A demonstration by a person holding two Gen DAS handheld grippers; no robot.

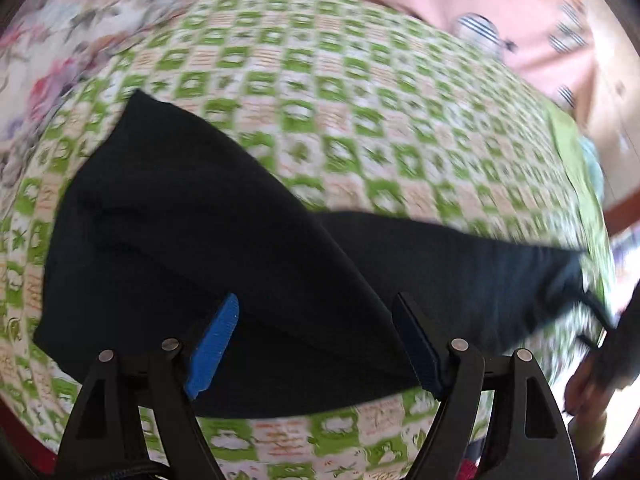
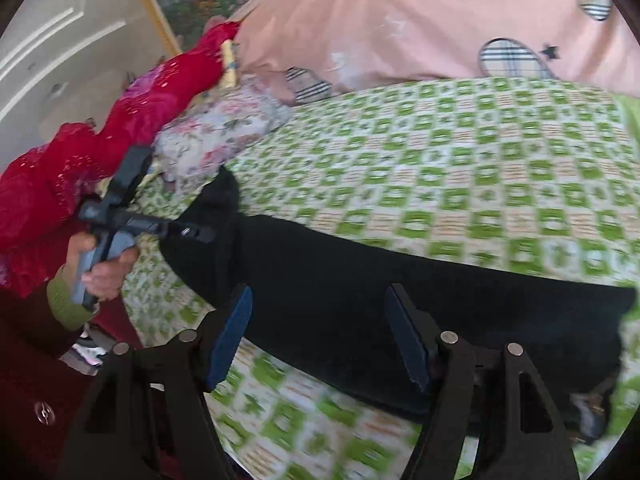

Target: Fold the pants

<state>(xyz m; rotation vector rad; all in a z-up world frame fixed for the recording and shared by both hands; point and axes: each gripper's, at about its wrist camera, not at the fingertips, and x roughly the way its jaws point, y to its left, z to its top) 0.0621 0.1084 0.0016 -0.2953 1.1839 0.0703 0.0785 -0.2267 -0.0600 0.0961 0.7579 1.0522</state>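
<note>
While the soft black fabric pants lie limp and partly doubled on the green-and-white checked bedspread, both the left gripper and right gripper hover with jaws spread, holding nothing, and the blurred hem edge seems the best place to pinch

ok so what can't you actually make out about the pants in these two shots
- Waistband end of the black pants: right wrist view, lower right, blurred and partly behind the right tool.
- Fold layers: both views, dark fabric shows little detail.
- Pants' right end: left wrist view, motion-blurred.
- Left tool: open, nothing gripped.
</note>
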